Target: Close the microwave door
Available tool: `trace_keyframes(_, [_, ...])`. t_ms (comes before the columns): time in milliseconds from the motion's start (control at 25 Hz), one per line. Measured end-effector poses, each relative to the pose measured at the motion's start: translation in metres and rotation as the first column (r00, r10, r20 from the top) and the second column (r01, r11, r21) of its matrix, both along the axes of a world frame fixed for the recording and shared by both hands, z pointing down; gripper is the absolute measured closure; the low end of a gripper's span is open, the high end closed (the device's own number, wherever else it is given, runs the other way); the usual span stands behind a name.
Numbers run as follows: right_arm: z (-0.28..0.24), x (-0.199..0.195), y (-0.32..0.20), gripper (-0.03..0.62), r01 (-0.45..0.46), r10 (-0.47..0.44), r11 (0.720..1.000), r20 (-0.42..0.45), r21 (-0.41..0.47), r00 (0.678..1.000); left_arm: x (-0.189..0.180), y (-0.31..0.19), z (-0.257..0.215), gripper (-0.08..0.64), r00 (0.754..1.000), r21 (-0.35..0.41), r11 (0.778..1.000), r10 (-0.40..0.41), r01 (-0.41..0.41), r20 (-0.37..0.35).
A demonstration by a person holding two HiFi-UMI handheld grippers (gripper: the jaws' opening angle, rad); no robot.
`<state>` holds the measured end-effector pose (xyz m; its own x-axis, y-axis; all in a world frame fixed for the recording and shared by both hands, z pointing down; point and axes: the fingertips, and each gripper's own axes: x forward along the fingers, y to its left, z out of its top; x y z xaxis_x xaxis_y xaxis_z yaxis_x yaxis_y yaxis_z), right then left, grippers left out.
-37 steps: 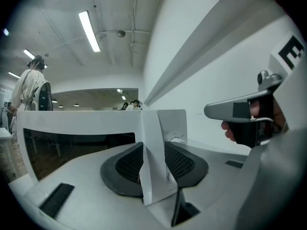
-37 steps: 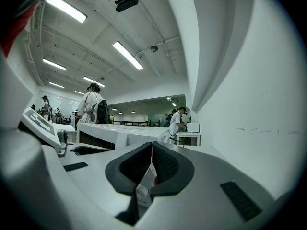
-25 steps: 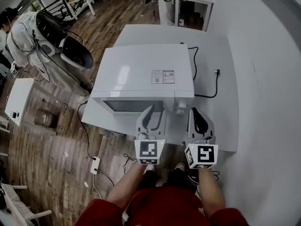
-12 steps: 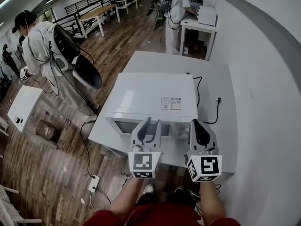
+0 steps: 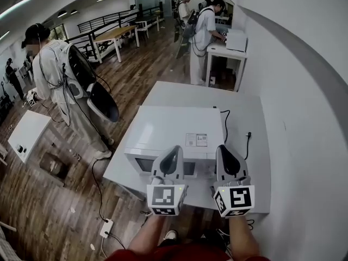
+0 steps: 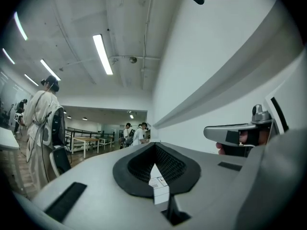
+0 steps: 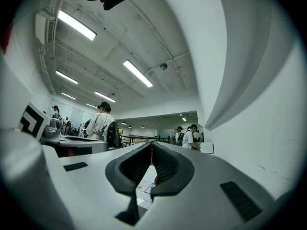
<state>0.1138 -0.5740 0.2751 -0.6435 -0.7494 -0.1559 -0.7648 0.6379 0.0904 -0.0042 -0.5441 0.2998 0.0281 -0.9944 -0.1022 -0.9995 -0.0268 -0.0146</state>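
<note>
One white box-shaped microwave (image 5: 174, 132) sat on one white table (image 5: 251, 167), door shut, its inside hidden; two grey handheld grippers hovered just above its front edge, not touching it. The left gripper (image 5: 174, 150) had just closed its jaws on nothing; the right gripper (image 5: 224, 149) was likewise pinched together, empty.

Dark wood-plank floor (image 5: 49, 222) fills the left of the frame; a white wall (image 5: 304, 64) curves down the right — long tables (image 5: 117, 34) and a black railing (image 5: 103, 22) stand upper left, under ceiling strip lights (image 6: 102, 54).
</note>
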Motion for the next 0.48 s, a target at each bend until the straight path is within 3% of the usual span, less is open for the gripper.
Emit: trace_keyframes(480, [-0.0025, -0.0018, -0.0026, 0.565, -0.011, 0.011, 1.000, 0.000, 0.009, 1.000, 0.0071, -0.0047, -0.0105, 0.534, 1.000, 0.012, 1.000, 0.005, -0.005, 0.019])
